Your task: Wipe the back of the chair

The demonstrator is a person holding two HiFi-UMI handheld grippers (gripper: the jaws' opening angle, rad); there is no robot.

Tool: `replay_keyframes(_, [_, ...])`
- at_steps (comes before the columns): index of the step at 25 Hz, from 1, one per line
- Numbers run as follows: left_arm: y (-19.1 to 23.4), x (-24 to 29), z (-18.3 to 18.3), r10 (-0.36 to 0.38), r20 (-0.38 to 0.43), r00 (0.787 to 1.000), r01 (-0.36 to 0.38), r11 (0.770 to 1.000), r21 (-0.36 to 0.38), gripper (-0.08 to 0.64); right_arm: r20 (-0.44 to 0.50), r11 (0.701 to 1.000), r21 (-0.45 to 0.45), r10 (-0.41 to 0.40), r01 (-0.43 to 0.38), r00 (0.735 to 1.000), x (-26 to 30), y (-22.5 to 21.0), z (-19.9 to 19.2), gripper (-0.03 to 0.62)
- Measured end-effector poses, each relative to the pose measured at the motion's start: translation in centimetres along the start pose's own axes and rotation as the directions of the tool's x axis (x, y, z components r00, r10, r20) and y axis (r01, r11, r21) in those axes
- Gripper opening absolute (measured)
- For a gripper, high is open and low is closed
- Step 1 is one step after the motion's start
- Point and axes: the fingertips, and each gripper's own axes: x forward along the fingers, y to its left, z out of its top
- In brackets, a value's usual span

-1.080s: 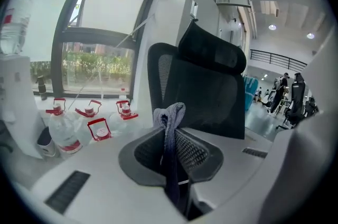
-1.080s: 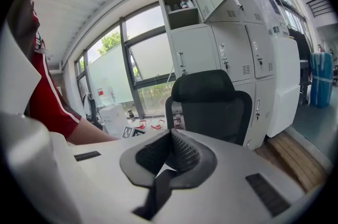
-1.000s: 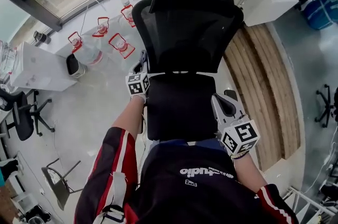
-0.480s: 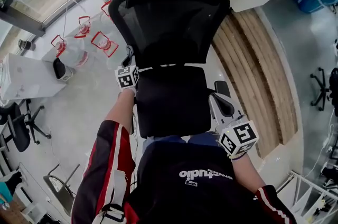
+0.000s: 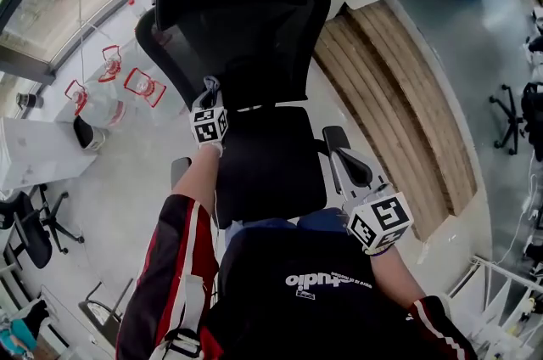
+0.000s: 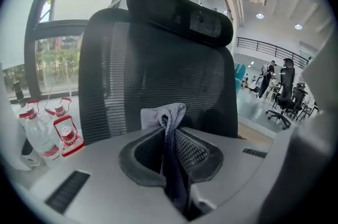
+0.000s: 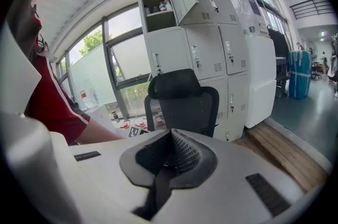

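Before the mesh back of a black office chair [image 6: 158, 70], the left gripper [image 6: 170, 138] is clamped on a grey cloth [image 6: 165, 113] held close to the mesh; the right gripper [image 7: 170, 153], jaws together and empty, hangs beside the armrest [image 5: 352, 165]

The chair [image 5: 246, 36] is black, its back a fine ribbed mesh. The cloth [image 6: 165, 114] is pale grey, darker blue-grey lower down. Black-and-white squares pattern the marker cube [image 5: 208, 126]. The sleeve [image 5: 182, 256] is red, white-striped.
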Motion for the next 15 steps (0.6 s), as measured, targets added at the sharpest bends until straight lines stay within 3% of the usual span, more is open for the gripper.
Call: replay_keyframes(15, [-15.9, 7.1, -0.2, -0.160, -0.050, 0.986, 0.163, 0.984, 0.070, 0.057, 0.022, 0.989, 0.076, -0.129, 0.127, 0.991, -5.5, -9.9, -1.1, 0.014])
